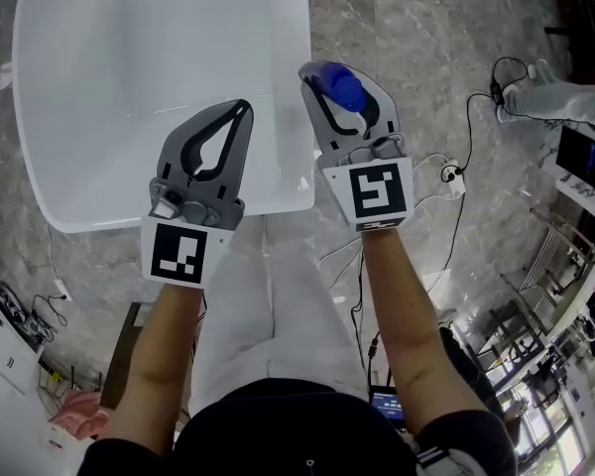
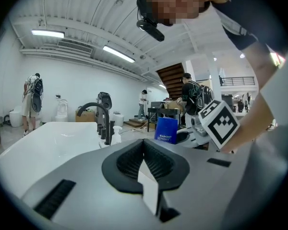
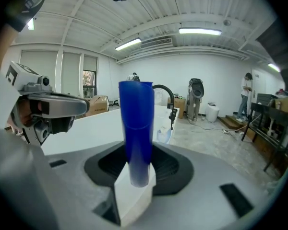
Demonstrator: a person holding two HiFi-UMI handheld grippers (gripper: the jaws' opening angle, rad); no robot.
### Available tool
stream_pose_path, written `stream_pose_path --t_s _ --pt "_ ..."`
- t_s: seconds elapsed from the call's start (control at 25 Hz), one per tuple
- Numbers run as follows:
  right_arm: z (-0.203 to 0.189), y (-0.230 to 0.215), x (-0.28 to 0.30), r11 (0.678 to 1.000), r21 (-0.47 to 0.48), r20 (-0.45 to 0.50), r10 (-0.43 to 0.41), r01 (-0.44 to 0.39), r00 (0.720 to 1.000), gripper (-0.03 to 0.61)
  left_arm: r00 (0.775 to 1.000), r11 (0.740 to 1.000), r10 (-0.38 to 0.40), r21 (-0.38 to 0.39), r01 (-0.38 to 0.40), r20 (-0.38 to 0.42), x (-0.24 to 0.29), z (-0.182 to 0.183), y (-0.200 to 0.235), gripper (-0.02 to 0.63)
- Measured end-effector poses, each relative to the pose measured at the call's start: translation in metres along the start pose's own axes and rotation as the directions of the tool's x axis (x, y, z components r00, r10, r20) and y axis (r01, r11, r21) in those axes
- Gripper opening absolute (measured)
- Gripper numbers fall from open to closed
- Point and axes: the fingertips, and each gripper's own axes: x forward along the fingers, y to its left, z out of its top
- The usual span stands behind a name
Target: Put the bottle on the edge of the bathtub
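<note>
A blue bottle [image 1: 343, 87] is clamped upright between the jaws of my right gripper [image 1: 345, 85], just past the right rim of the white bathtub [image 1: 129, 221]. In the right gripper view the bottle [image 3: 137, 123] rises from that gripper [image 3: 138, 150], with the tub's edge [image 3: 86, 123] behind and to its left. My left gripper [image 1: 242, 107] hangs over the tub's near end, shut, with nothing in it. In the left gripper view its tips [image 2: 144, 142] meet, and the bottle [image 2: 166, 130] and the right gripper's marker cube [image 2: 220, 122] show to the right.
A dark faucet [image 3: 167, 98] stands at the tub's far end with a small white bottle [image 3: 163, 133] beside it. Cables and a power strip [image 1: 452, 177] lie on the marble floor to the right. People stand far off [image 3: 246, 95].
</note>
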Motion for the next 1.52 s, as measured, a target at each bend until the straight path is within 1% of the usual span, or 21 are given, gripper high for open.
stream_pose_path --t_s 0.32,0.48,0.64,1.32,1.52 --pt "-0.012 0.001 0.012 0.999 -0.029 -0.002 0.015 -0.015 1.000 0.155 1.000 1.000 -0.023 -0.006 0.023 -0.005 0.004 -0.005 -0.003 0.003" --pt "-0.019 0.005 0.019 0.999 -0.039 -0.006 0.034 -0.034 0.999 0.155 0.999 0.999 -0.035 -0.002 0.035 -0.021 0.002 -0.010 -0.004 0.003" --pt "-0.025 0.010 0.026 0.997 -0.053 -0.018 0.051 -0.052 0.999 0.155 0.999 0.999 -0.033 0.000 0.033 -0.026 0.000 -0.013 0.000 0.003" --pt "-0.050 0.012 0.041 0.995 -0.051 -0.064 0.078 -0.082 0.995 0.155 0.999 0.999 -0.033 -0.003 0.033 -0.042 0.001 -0.017 0.004 0.003" --pt "-0.052 0.012 0.042 0.996 -0.041 -0.062 0.082 -0.084 0.995 0.155 0.998 0.999 -0.036 -0.004 0.036 -0.048 0.001 -0.020 0.003 0.003"
